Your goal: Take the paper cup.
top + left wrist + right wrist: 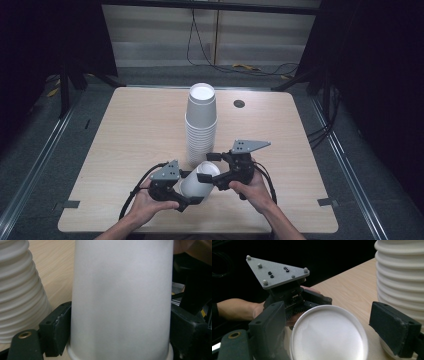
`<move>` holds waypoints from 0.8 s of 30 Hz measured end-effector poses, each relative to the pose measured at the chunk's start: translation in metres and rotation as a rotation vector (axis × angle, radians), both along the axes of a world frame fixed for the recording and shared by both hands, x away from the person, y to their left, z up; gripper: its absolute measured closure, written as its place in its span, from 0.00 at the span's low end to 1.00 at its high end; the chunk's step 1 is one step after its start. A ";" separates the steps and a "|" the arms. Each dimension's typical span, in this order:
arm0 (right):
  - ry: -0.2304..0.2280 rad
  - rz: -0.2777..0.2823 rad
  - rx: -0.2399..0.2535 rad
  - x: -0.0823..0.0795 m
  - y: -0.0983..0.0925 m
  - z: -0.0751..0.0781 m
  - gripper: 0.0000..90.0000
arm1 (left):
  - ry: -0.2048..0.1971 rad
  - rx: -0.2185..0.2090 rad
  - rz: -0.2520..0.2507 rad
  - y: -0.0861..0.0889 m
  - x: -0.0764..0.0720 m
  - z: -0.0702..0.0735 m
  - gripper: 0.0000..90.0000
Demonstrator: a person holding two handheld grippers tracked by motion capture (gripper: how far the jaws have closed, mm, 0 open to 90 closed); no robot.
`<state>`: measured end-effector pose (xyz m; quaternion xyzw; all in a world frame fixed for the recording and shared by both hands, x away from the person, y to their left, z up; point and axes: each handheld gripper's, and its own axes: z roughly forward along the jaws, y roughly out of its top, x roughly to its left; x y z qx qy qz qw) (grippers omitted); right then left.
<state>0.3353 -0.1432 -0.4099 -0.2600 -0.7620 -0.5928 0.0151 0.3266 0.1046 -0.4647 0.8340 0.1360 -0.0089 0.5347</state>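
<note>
A single white paper cup [199, 184] lies on its side just above the table, in front of a tall stack of upturned white cups [201, 125]. My left gripper [189, 190] is shut on the cup's wall, and in the left gripper view both pads [56, 326] press against the cup [120, 297] near its rim. My right gripper [209, 167] is open around the cup's closed bottom. In the right gripper view the round bottom [329, 336] faces the camera, with the left jaw close beside it and a gap to the right pad [393, 326].
The wooden table [135, 130] has a round cable hole [239, 104] behind the stack. The stack [402, 277] stands close to the right gripper's outer jaw. A hand and the left gripper's grey plate [275, 271] show beyond the cup. Dark floor and rails surround the table.
</note>
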 end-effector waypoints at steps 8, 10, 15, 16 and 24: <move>0.003 -0.017 -0.002 0.002 -0.008 0.004 0.15 | 0.006 0.033 0.021 0.010 0.006 0.002 0.17; 0.014 -0.021 -0.002 0.002 -0.009 0.004 0.16 | 0.007 0.051 0.028 0.013 0.009 0.006 0.17; 0.004 -0.035 -0.017 0.002 -0.012 0.006 0.16 | 0.006 0.056 0.037 0.018 0.012 0.010 0.17; 0.001 -0.036 -0.018 0.002 -0.015 0.007 0.15 | 0.017 0.051 0.043 0.020 0.013 0.011 0.17; -0.017 -0.008 -0.081 0.000 -0.016 0.007 0.15 | 0.020 0.110 0.037 0.022 0.015 0.014 0.17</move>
